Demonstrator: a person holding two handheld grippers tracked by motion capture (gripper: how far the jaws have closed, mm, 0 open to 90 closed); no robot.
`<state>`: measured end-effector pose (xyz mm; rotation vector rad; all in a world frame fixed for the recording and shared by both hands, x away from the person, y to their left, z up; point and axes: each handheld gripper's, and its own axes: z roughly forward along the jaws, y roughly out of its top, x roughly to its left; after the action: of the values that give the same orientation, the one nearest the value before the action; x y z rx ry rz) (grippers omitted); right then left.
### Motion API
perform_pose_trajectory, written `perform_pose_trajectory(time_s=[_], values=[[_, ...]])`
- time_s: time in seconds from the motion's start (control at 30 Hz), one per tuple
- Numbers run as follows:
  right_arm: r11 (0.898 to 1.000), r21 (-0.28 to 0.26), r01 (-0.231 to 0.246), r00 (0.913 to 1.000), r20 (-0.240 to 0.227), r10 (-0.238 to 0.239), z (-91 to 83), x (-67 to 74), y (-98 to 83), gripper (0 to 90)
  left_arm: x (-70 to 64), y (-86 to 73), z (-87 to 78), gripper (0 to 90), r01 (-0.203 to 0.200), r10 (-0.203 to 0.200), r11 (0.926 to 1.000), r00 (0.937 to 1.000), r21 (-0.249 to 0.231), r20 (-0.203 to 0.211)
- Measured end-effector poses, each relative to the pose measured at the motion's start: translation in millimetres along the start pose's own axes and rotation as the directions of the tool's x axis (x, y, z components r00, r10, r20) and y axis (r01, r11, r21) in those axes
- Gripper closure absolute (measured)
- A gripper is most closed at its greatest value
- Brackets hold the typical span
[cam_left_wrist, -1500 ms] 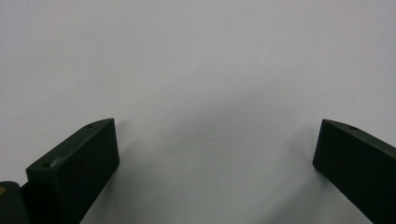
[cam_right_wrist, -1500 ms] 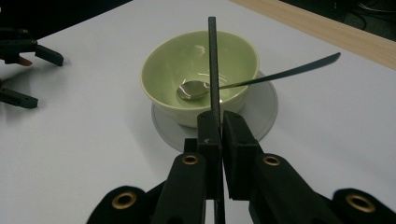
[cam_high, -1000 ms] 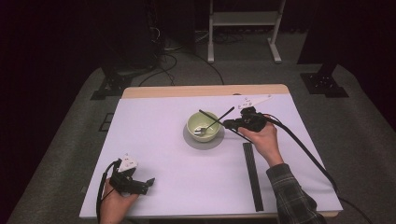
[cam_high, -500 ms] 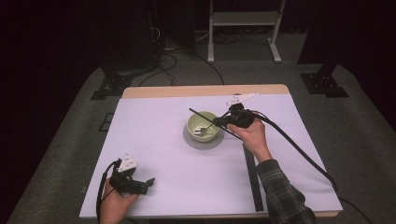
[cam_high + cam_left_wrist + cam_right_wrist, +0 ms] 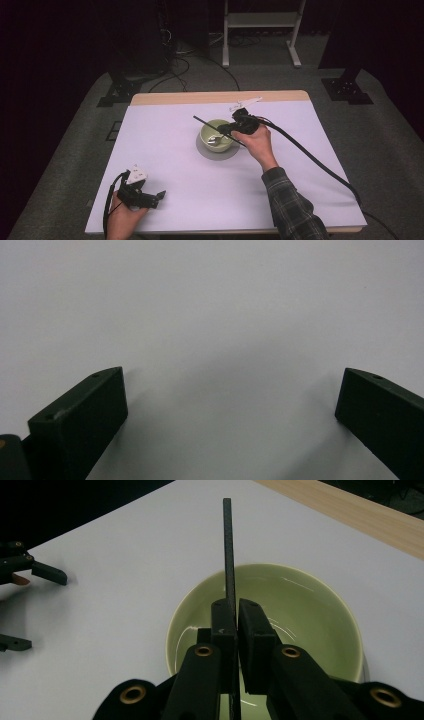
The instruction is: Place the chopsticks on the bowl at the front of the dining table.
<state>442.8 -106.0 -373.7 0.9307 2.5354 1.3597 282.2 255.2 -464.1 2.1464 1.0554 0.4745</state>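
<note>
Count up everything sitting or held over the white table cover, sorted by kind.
Green bowl: 1
Grey saucer under the bowl: 1
Spoon in the bowl: 1
Thin black stick, clamped in the right gripper: 1
Total: 4

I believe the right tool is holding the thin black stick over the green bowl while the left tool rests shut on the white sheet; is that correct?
Not quite: the left tool rests open, its jaws wide apart in the left gripper view. The right tool does hold the black stick over the green bowl.

A white sheet [image 5: 180,165] covers the wooden table [image 5: 200,97]; a white metal stand [image 5: 260,20] rises behind it.
</note>
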Motion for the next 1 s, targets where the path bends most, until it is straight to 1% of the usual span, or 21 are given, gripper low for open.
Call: perform_pose_trajectory(time_s=[0.17, 0.33, 0.43, 0.57, 0.9, 1.0], values=[[1.000, 0.007, -0.017, 0.9998, -0.003, 0.017, 11.1, -1.1, 1.1, 85.6, 0.0, 0.0, 0.0, 0.0, 0.001, -0.001, 1.0000, 1.0000, 0.000, 0.000], [1.000, 0.015, -0.024, 0.9997, -0.003, 0.024, 19.7, -0.5, 1.6, 85.6, -0.1, 0.0, 0.1, 0.0, 0.002, -0.002, 1.0000, 1.0000, -0.001, 0.000], [0.999, 0.011, -0.034, 0.9994, -0.006, 0.034, 24.3, -0.5, 1.6, 85.6, 0.0, 0.0, 0.1, 0.0, 0.001, -0.001, 1.0000, 1.0000, -0.001, 0.000], [0.999, 0.023, -0.040, 0.9992, 0.001, 0.040, 28.0, -2.4, -0.3, 85.6, 0.0, 0.0, 0.0, 0.0, 0.002, -0.002, 1.0000, 1.0000, -0.001, 0.001], [0.999, 0.016, -0.050, 0.9987, -0.005, 0.050, 32.9, -2.0, -1.2, 85.6, 0.1, 0.0, 0.0, 0.0, 0.002, -0.002, 1.0000, 1.0000, 0.000, 0.001], [0.999, 0.020, -0.042, 0.9991, -0.004, 0.042, 34.4, -0.4, -0.2, 85.5, 0.1, 0.0, 0.0, 0.0, 0.002, -0.002, 1.0000, 1.0000, 0.000, 0.001]])
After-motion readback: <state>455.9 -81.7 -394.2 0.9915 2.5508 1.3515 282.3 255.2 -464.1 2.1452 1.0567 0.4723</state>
